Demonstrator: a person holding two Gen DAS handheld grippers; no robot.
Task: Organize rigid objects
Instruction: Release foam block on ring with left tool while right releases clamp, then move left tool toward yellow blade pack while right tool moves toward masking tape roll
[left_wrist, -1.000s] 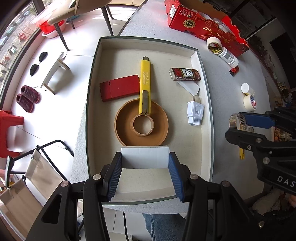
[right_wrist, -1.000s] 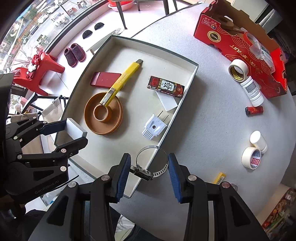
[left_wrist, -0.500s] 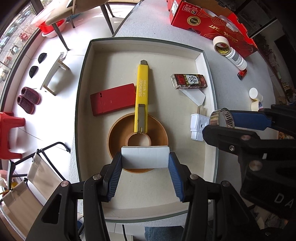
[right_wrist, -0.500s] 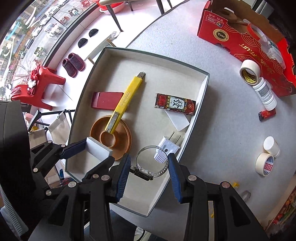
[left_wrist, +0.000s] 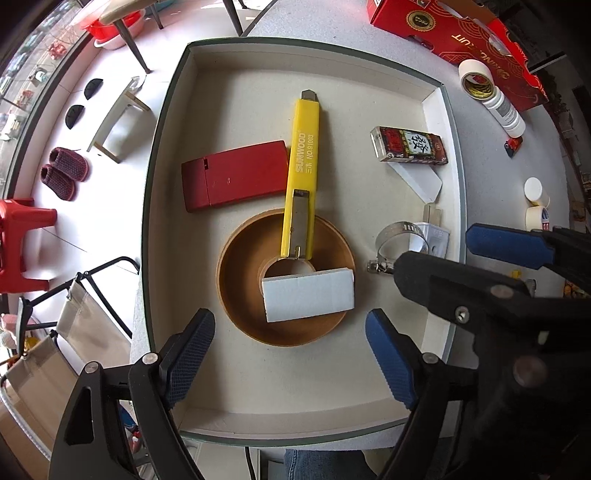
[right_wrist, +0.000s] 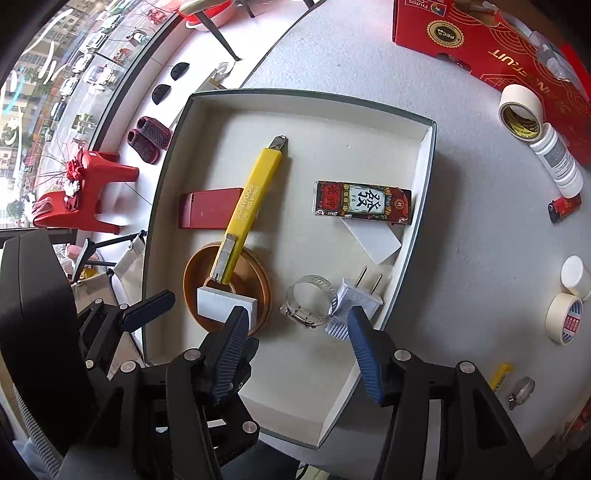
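The white block (left_wrist: 308, 294) lies flat on the brown ring (left_wrist: 236, 273) inside the tray (left_wrist: 166, 155). Its long side runs across, from one finger of the left claw (left_wrist: 290, 356) toward the other. The left claw hangs just above it with its jaws opening, and nothing is pinched.

The metal hose clamp (right_wrist: 308, 301) lies in the tray, touching the white plug (right_wrist: 356, 301). The plug's two prongs point away from the right claw (right_wrist: 295, 347). That claw's jaws are opening too, and the clamp sits free, just past the tips.

The yellow knife (left_wrist: 301, 177) points its blade to the far end of the tray.

In the tray I count one red case (left_wrist: 234, 175), one printed box (left_wrist: 408, 144) and one white card (left_wrist: 419, 181). On the table (right_wrist: 461, 277) are two tape rolls.
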